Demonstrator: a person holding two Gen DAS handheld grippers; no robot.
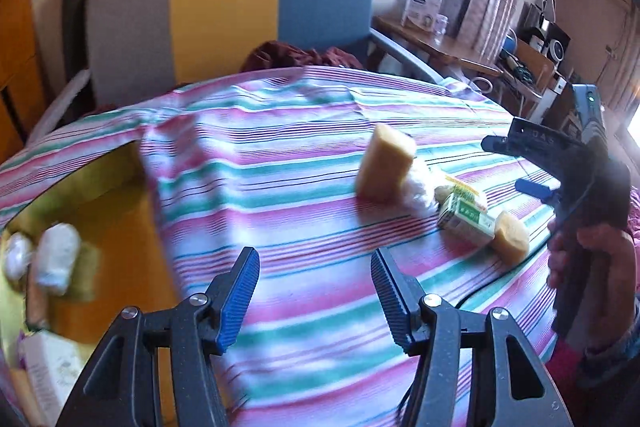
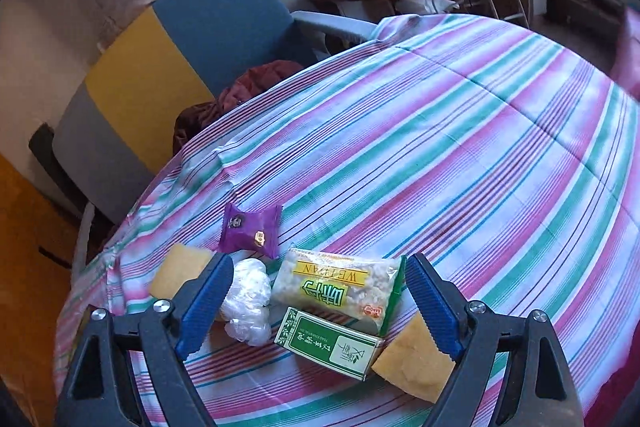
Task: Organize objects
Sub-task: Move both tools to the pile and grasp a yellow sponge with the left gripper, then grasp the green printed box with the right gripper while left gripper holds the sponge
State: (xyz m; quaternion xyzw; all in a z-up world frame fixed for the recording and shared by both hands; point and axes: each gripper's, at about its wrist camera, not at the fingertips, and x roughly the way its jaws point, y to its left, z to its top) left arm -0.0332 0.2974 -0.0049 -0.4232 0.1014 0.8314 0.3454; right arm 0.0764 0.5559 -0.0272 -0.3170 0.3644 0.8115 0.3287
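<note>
left gripper (image 1: pixel 316 297) jaws apart, right gripper (image 2: pixel 318 307) jaws wide

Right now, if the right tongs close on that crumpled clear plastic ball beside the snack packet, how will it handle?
The crumpled clear plastic ball looks thin and wrinkled, so it probably crushes under the pads rather than resisting. It likely weighs almost nothing and may cling or spring back. Lying against the white-and-green snack packet, it might nudge that when pushed.

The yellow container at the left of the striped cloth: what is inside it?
Inside the yellow container lie a few pale wrapped items and a white box, all blurred. The cloth and frame edge hide the rest.
</note>
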